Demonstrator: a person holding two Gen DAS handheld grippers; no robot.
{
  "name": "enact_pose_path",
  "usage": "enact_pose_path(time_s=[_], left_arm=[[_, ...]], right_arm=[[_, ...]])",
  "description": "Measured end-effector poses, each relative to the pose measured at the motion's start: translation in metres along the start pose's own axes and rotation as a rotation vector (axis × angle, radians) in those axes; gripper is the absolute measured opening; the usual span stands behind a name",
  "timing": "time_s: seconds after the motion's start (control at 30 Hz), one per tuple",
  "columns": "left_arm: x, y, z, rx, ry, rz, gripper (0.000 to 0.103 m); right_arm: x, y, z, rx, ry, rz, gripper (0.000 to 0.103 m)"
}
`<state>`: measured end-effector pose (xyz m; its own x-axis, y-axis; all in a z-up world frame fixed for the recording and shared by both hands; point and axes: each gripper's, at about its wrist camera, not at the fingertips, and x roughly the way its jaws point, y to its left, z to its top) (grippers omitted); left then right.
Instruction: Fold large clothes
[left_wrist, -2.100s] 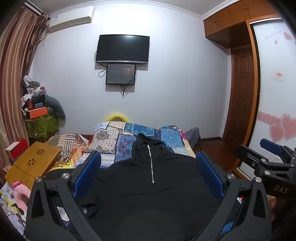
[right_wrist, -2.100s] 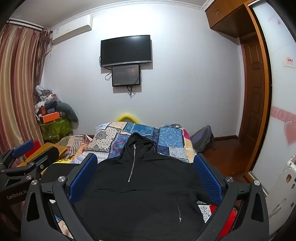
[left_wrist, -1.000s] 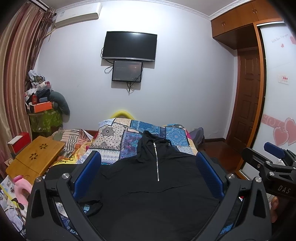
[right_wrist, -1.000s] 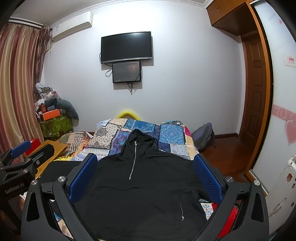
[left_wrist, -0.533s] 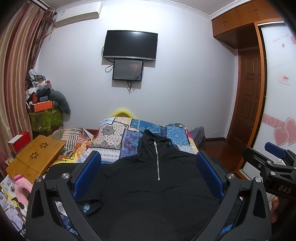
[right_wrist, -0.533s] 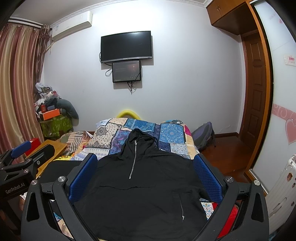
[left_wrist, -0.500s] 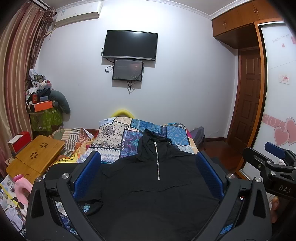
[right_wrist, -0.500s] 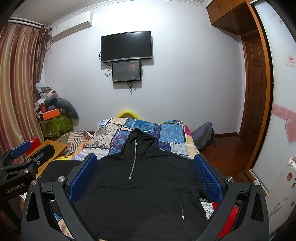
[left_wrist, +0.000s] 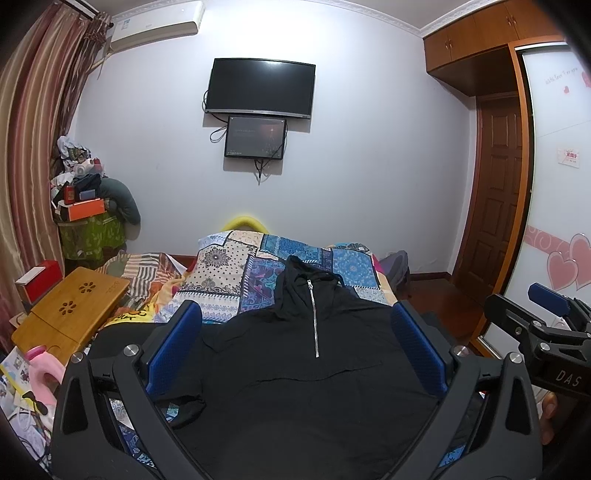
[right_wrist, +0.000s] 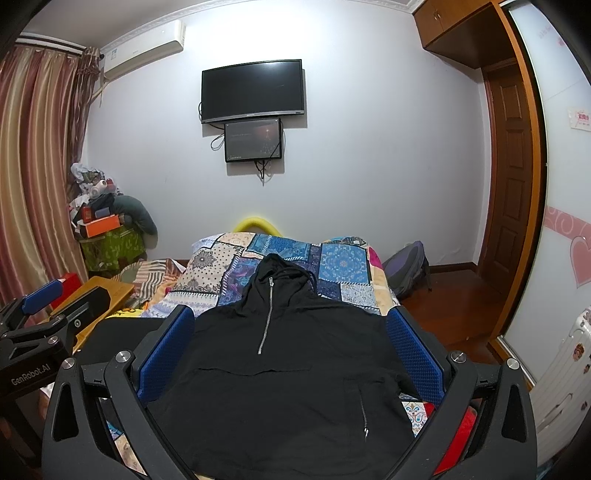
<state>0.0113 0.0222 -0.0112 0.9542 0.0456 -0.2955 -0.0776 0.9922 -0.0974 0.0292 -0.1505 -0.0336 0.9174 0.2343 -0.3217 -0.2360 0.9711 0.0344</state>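
A black hooded pullover with a short silver zip (left_wrist: 295, 369) lies flat, front up, on the bed, hood toward the far wall; it also shows in the right wrist view (right_wrist: 280, 373). My left gripper (left_wrist: 295, 325) is open and empty, held above the garment's near half. My right gripper (right_wrist: 290, 325) is open and empty too, held beside it at the same height. The right gripper's body shows at the right edge of the left wrist view (left_wrist: 546, 332). The hem is hidden below both frames.
The bed has a patchwork quilt (left_wrist: 236, 273). A wooden lap desk (left_wrist: 70, 314) and clutter sit to the left. A backpack (right_wrist: 406, 269) lies on the floor right of the bed, near a wooden door (right_wrist: 517, 184). A TV (left_wrist: 260, 88) hangs on the far wall.
Both grippers have tilted up slightly, so the pullover sits a little lower in each view. The garment has not moved.
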Motion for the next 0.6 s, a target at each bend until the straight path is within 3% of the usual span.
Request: enact_pose_path(time_s=[0.6], left_arm=[[0.009, 0.0046, 0.0007, -0.01, 0.013, 0.013, 0.103]], right_arm=[[0.0039, -0.0006, -0.0025, 0.005, 0.013, 0.001, 0.103]])
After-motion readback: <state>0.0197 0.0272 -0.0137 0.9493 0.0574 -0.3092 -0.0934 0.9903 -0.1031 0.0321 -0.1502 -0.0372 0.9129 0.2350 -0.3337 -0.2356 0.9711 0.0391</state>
